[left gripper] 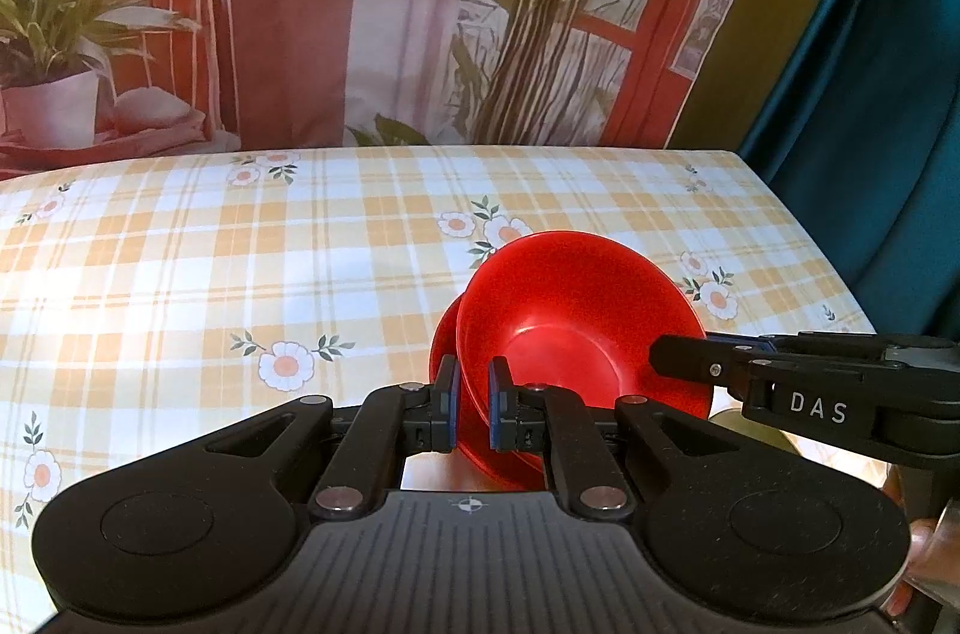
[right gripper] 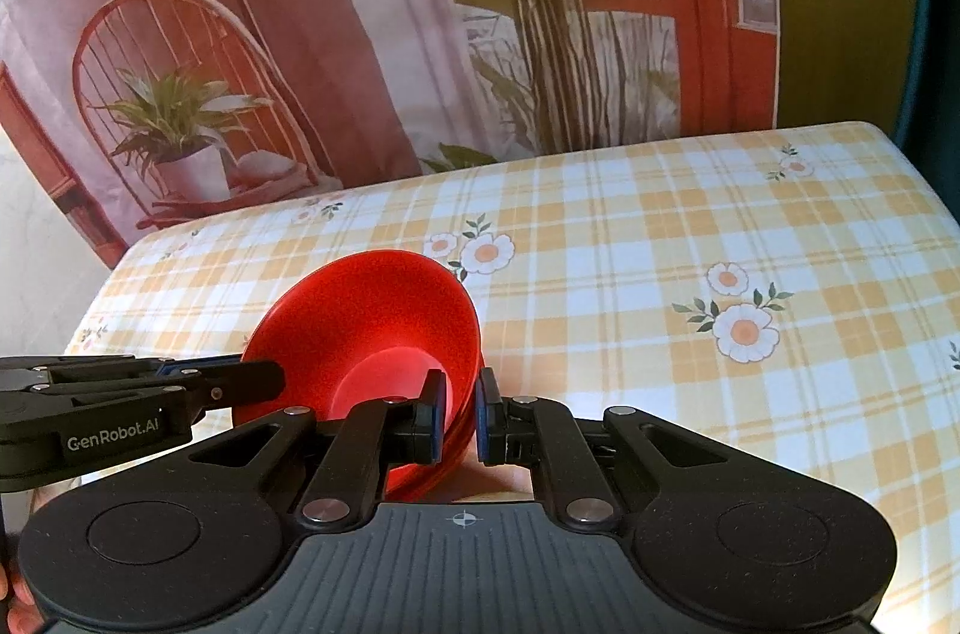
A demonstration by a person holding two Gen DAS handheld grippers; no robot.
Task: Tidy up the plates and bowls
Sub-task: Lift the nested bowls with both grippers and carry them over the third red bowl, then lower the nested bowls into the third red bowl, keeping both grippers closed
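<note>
Left wrist view: the left gripper pinches the near rim of the red bowls, two nested together at lower centre over the checked tablecloth, while the right gripper reaches in from the right edge and grips the opposite rim. Right wrist view: the right gripper clamps the same red bowls at lower centre-left, tilted, with the left gripper entering from the left edge.

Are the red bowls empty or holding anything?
Empty. The top red bowl's smooth inside shows fully, nothing in it. What lies between the nested bowls cannot be told.
</note>
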